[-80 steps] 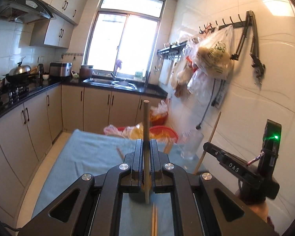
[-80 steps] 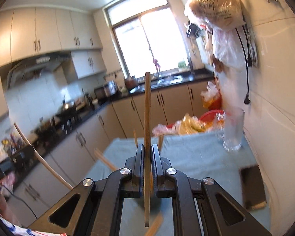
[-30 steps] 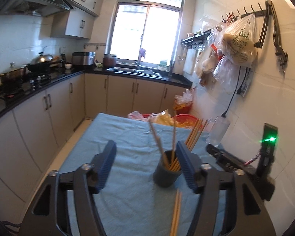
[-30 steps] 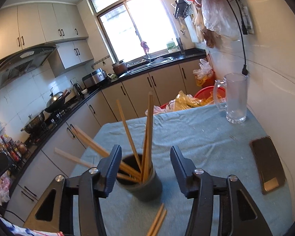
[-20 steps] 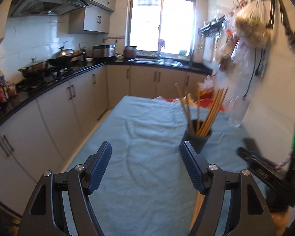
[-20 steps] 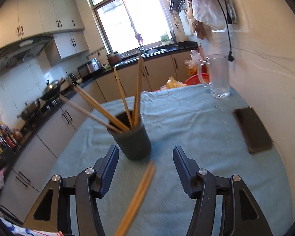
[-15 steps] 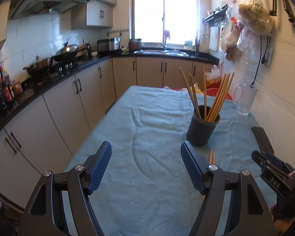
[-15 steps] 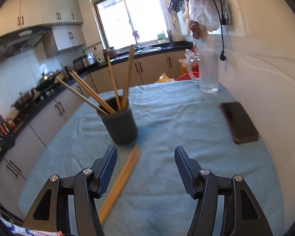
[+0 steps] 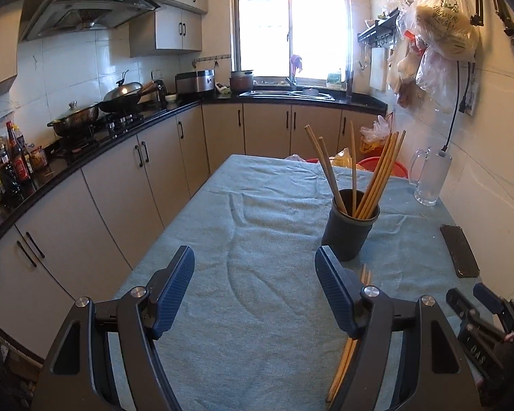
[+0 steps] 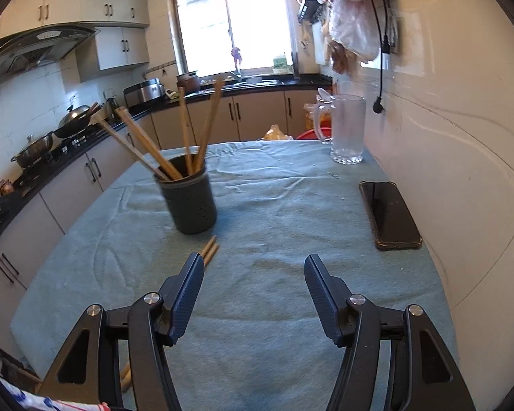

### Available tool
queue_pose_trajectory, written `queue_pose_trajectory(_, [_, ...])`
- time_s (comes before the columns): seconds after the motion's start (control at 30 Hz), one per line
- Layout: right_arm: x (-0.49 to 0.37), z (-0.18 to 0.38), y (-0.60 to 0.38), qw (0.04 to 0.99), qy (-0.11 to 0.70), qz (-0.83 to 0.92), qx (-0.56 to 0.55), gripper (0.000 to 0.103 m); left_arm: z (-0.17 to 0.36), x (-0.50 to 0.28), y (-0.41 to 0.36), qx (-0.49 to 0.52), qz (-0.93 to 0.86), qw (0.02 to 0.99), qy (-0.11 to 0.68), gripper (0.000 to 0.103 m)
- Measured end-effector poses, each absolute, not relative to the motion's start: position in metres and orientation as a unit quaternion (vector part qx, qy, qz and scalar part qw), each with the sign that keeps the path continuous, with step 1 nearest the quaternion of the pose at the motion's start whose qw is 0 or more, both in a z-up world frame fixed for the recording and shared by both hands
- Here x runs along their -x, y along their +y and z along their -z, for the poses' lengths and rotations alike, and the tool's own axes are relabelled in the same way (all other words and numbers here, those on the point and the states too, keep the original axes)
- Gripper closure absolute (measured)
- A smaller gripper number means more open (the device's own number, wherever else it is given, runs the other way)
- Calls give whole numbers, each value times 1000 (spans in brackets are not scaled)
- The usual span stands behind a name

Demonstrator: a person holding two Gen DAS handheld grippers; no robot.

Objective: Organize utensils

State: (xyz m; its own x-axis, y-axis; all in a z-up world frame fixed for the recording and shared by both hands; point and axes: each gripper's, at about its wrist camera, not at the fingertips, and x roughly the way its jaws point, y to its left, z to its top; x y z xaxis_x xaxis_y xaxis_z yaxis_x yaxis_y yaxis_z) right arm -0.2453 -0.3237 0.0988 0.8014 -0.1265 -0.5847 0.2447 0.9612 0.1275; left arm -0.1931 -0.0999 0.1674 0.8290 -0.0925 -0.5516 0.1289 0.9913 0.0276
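A dark round holder (image 9: 350, 227) stands on the table with several wooden chopsticks (image 9: 377, 174) upright in it. It also shows in the right wrist view (image 10: 191, 197) with its chopsticks (image 10: 188, 130). A pair of loose chopsticks (image 9: 349, 349) lies flat on the cloth in front of the holder, partly behind my fingers; its far tips show in the right wrist view (image 10: 209, 248). My left gripper (image 9: 255, 274) is open and empty, left of and nearer than the holder. My right gripper (image 10: 252, 277) is open and empty, just right of the loose pair.
The table is covered with a blue-grey cloth (image 10: 291, 205). A glass mug (image 10: 346, 130) stands at the far right and a black phone (image 10: 389, 214) lies near the right wall. Kitchen cabinets (image 9: 126, 178) run along the left.
Both grippers held a chopstick upright, then opened and left them in the holder. Since then both have pulled back and lowered towards the table; the holder looks farther away.
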Motion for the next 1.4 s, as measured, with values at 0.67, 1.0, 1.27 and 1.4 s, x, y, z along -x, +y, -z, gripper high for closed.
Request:
queue_pose_trajectory(0.67, [212, -37, -277, 897, 415, 49, -146, 69, -140, 228, 16, 2, 74, 951, 301, 27])
queue_pose_trajectory(1.0, [173, -16, -265, 881, 453, 46, -131, 69, -121, 211, 25, 5, 87, 943, 322, 27])
queue_pose_trajectory(1.27, [147, -20, -255, 875, 469, 78, -90, 69, -98, 187, 34, 20, 93, 933, 347, 27])
queue_pose_trajectory(1.4, [134, -22, -253, 866, 486, 91, -75, 69, -88, 173, 43, 29, 94, 928, 359, 27])
